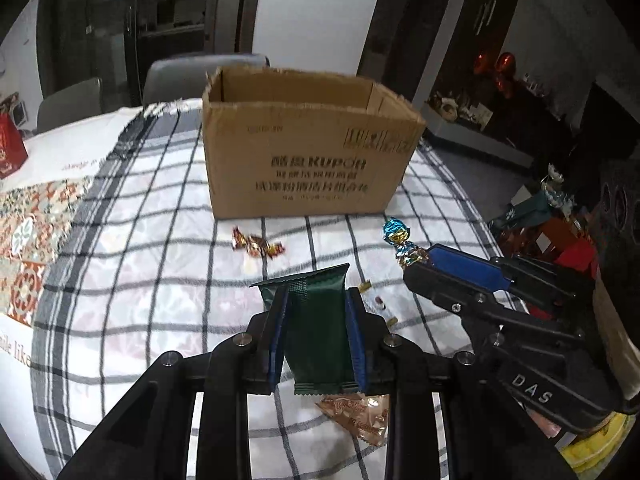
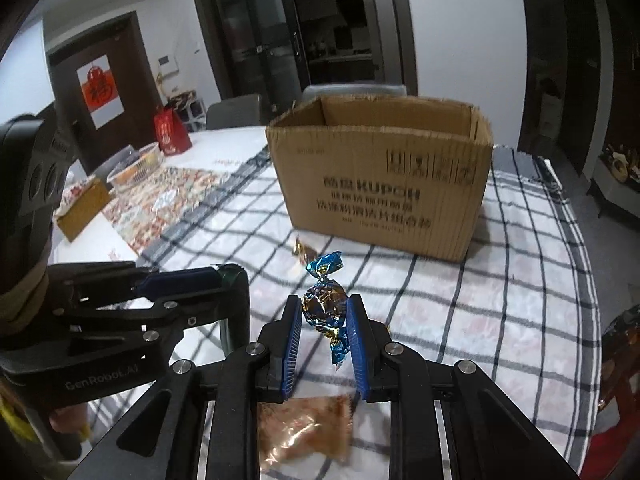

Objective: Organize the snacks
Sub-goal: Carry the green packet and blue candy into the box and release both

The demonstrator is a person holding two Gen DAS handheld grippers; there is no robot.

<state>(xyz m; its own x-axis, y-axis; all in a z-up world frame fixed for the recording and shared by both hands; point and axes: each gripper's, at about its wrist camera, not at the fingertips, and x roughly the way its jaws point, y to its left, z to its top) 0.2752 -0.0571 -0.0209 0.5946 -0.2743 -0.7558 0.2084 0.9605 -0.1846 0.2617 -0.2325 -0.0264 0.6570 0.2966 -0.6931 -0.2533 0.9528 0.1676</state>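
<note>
Both grippers loaded, open carton ahead

Nearest, the left gripper pinches a dark green packet between its blue pads, and the right gripper, marked "DAS", pinches a blue-and-gold foil candy; the left one's body reads "GenRobot.AI". A copper packet lies beneath on the checked cloth. Farther off, loose red-gold candies lie just before the open cardboard box printed "KUPOH".

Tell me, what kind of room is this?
Probably a home dining room: a checked tablecloth covers a big table with grey chairs beyond it, a glass-door cabinet stands behind, and a red paper decoration hangs on a door.
</note>
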